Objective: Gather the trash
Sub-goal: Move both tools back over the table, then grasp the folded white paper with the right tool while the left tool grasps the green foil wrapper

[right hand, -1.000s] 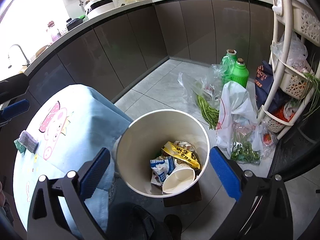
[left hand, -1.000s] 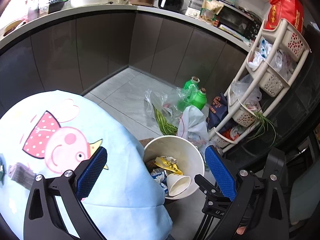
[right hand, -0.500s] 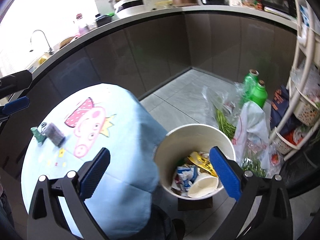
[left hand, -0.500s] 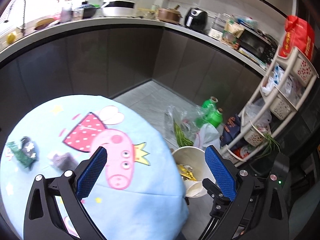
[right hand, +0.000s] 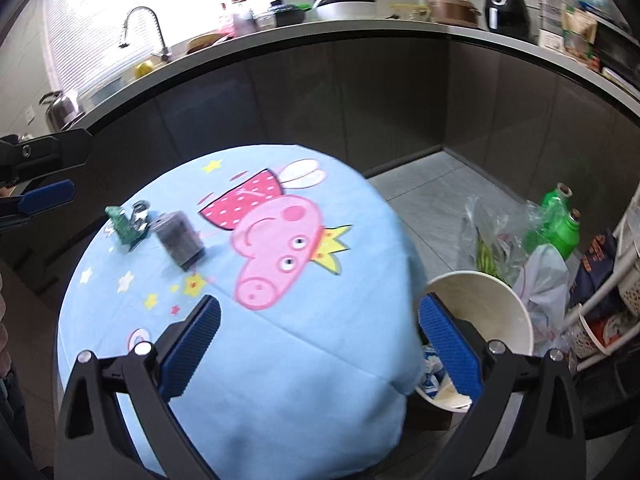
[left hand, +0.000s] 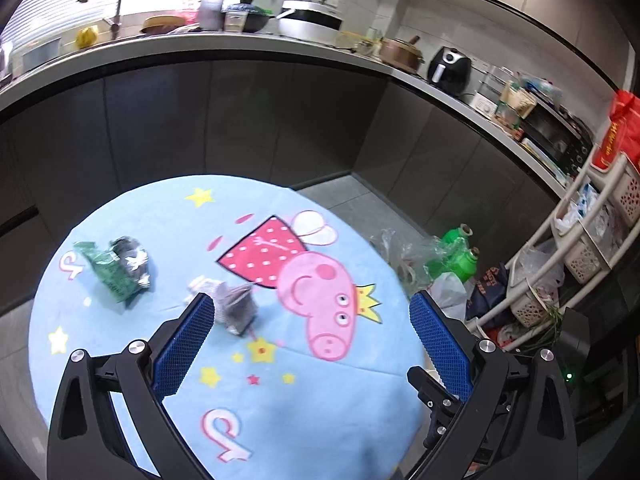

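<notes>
Hovering with jaws spread and empty, the left gripper (left hand: 308, 328) faces the grey wrapper (left hand: 234, 306) and green packet (left hand: 116, 268) on the tablecloth (left hand: 280, 392); the right gripper (right hand: 320, 340), likewise wide and empty, sits nearer the bin (right hand: 508, 304), ready for drop-off.

Light-blue tablecloth (left hand: 280, 408) with pink pig print; green wrapper (left hand: 110, 274); grey, possibly foil, packet (left hand: 236, 304).

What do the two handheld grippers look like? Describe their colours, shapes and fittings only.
Both the left gripper and the right gripper have black angular frames with cut-out openings, silver round screws, and two fingers faced with blue textured pads. No cables or sleeves show.
</notes>
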A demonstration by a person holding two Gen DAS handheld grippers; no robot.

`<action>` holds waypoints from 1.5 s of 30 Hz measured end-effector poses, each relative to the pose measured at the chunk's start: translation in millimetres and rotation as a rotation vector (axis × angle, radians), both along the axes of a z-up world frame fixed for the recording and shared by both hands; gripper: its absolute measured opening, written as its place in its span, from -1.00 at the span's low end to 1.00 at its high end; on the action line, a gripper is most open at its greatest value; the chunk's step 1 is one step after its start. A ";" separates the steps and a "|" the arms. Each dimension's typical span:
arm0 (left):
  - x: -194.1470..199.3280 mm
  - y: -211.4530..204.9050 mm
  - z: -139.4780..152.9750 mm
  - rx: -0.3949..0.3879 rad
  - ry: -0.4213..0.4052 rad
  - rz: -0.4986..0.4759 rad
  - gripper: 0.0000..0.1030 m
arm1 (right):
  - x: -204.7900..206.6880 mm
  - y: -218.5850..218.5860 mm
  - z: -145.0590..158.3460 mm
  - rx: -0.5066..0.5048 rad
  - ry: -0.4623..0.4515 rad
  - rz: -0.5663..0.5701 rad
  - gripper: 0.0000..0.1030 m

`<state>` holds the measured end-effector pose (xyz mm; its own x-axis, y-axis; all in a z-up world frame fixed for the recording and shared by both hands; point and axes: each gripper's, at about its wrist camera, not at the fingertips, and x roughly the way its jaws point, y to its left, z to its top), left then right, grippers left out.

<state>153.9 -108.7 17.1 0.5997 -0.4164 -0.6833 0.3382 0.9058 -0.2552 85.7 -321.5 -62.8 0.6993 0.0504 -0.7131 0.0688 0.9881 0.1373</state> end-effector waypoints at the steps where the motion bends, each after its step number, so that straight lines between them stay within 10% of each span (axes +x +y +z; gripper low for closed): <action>1: 1.0 12.0 -1.9 -0.004 0.004 0.021 0.83 | 3.9 9.6 0.2 -0.004 0.005 0.022 0.93; 18: 28.0 197.6 -69.0 -0.020 0.181 0.372 0.83 | 91.8 139.1 -12.6 -0.042 0.049 0.351 0.90; 37: 65.6 199.2 -90.3 0.010 0.216 0.346 0.83 | 143.3 160.4 -61.8 -0.070 0.140 0.370 0.31; 45: 70.2 198.9 -90.9 0.009 0.218 0.349 0.83 | 140.1 161.3 -63.4 -0.067 0.133 0.382 -0.31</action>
<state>224.1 90.2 -73.8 0.5449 -0.2071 -0.8125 -0.0509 0.9591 -0.2786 225.8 -160.2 -126.2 0.5408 0.2388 -0.8065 -0.2917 0.9526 0.0864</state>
